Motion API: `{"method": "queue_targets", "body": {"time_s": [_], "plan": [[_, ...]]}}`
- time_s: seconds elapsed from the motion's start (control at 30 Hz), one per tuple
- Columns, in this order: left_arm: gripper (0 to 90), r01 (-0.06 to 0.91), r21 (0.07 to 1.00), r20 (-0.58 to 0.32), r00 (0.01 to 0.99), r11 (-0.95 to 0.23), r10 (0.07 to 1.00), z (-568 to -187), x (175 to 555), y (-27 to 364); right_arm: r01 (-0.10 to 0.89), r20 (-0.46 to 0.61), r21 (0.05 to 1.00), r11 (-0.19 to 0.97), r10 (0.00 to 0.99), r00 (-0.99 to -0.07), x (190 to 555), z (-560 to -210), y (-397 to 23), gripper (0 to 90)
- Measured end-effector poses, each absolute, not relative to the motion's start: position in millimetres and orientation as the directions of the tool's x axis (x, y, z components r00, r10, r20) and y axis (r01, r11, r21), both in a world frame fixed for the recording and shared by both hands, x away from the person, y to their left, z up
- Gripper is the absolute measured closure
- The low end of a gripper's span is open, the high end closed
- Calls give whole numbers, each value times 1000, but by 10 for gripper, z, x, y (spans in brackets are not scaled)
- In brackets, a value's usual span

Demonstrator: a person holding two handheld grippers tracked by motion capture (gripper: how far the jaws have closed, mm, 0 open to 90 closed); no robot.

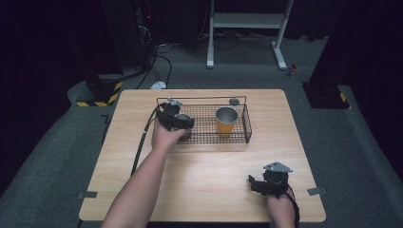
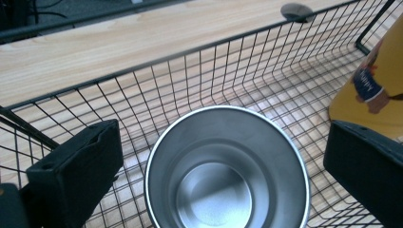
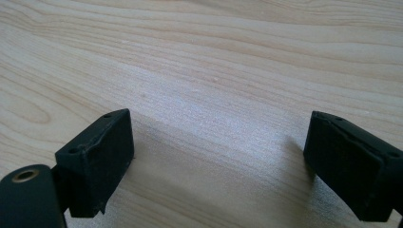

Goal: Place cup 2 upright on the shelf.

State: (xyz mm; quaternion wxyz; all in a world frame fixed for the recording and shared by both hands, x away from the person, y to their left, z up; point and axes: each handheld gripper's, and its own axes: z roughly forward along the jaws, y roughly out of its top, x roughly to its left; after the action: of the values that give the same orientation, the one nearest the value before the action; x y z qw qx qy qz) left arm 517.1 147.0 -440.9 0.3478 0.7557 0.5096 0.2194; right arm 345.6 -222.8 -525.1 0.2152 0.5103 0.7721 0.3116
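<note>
Dark room, grey carpet, light wooden table (image 1: 199, 180) bearing a black wire basket (image 1: 247, 124) toward its far edge. Inside the basket, upright on the mesh at its left end, a steel cup (image 2: 227, 171) between the spread jaws of the left gripper (image 2: 223, 156), pads clear of its rim; just beside, a yellow printed cup (image 1: 226, 121), also upright. Near the front right corner, right gripper (image 3: 218, 156) low over bare wood, jaws wide apart with nothing between

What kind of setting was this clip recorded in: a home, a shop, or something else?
Most likely a lab or recording studio, not a home. A bare light wooden table stands on grey carpet amid dark surroundings, with black cables on the floor, a yellow-and-black hazard-striped base and a white metal stand frame behind.
</note>
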Motion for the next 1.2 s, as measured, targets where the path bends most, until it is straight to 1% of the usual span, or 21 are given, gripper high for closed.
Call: {"method": "queue_targets", "body": {"time_s": [0.7,1.2], "plan": [[1,611,756,-45,408,-236,912,-4349,5095,1501,655,-13,700,284,922,-386,3455,-5251,-2227,93],[5,605,767,-70,410,-213,909,-4385,4895,1663,654,-14,701,285,922,-387,3456,-5252,-2228,94]]}}
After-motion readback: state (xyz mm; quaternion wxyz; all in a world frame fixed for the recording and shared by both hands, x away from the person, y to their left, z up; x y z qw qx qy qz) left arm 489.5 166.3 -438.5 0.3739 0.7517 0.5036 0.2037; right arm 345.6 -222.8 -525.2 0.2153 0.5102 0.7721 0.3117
